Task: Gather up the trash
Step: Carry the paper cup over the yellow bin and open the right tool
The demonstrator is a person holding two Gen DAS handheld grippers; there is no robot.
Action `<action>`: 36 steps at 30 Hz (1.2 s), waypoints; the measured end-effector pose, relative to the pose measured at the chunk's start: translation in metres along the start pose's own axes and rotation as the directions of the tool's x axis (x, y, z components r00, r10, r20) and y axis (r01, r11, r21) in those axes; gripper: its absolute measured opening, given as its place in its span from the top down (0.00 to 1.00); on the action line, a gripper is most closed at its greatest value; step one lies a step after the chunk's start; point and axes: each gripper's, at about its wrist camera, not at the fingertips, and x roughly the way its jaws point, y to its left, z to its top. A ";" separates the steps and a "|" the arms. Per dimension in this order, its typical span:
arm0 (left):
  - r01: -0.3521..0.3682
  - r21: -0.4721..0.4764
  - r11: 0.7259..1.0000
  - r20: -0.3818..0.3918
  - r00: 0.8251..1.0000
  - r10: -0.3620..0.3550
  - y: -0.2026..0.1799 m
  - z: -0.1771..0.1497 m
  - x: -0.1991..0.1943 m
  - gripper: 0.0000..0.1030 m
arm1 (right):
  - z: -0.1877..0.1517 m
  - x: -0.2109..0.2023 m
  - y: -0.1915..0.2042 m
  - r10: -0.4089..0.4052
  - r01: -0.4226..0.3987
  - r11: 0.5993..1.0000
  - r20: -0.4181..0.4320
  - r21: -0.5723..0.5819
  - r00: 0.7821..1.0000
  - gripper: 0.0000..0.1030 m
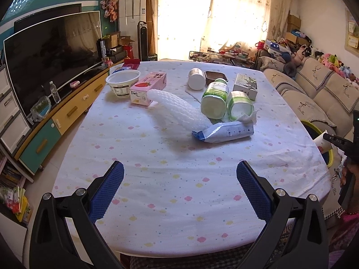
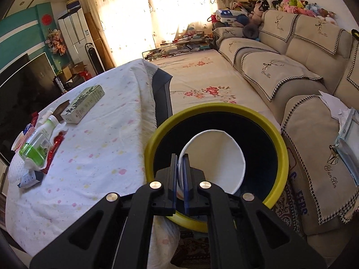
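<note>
My right gripper (image 2: 180, 159) is shut on the rim of a white paper cup (image 2: 215, 157) and holds it over the mouth of a yellow-rimmed dark trash bin (image 2: 278, 141) beside the table. My left gripper (image 1: 179, 174) is open and empty, low over the near part of the table (image 1: 157, 201). Trash lies further back on the table: a white foam net sleeve (image 1: 177, 108), a blue-and-white wrapper (image 1: 224, 132), two green-labelled bottles (image 1: 215, 98) on their sides, a pink carton (image 1: 148, 88), a white tub (image 1: 123, 83), a white jar (image 1: 196, 78) and a green box (image 1: 245, 86).
A TV (image 1: 49, 56) on a low cabinet (image 1: 67, 116) stands left of the table. A beige sofa (image 2: 303, 78) with papers on its arm runs along the right, and a floral-covered bench (image 2: 202, 78) lies behind the bin. The right gripper's handle (image 1: 341, 143) shows at the table's right edge.
</note>
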 end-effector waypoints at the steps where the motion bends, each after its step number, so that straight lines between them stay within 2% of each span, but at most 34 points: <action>1: 0.001 0.003 1.000 -0.004 1.000 -0.001 -0.002 0.000 0.001 0.04 | 0.000 0.003 -0.001 -0.002 0.002 1.000 -0.003 0.002 1.000 0.94; 5: 0.011 0.012 1.000 -0.024 1.000 -0.011 -0.009 0.002 0.010 0.04 | -0.001 0.011 -0.007 -0.005 0.005 1.000 -0.012 0.015 1.000 0.94; 10: 0.034 0.029 0.999 -0.054 0.998 -0.032 -0.019 0.004 0.026 0.04 | 0.001 0.012 -0.012 -0.008 0.008 1.000 -0.002 0.030 1.000 0.81; 21: 0.112 0.058 0.992 -0.112 0.988 -0.105 -0.034 0.016 0.074 0.04 | -0.002 0.019 -0.015 0.010 -0.009 0.999 -0.028 0.044 1.000 0.79; 27: 0.130 0.072 0.989 -0.136 0.983 -0.119 -0.040 0.027 0.101 0.04 | -0.002 0.023 -0.016 0.015 -0.013 0.999 -0.035 0.049 0.999 0.77; 36: 0.193 0.055 0.980 -0.196 0.964 -0.179 -0.050 0.040 0.133 0.04 | -0.002 0.028 -0.021 0.021 -0.018 0.998 -0.043 0.068 0.999 0.76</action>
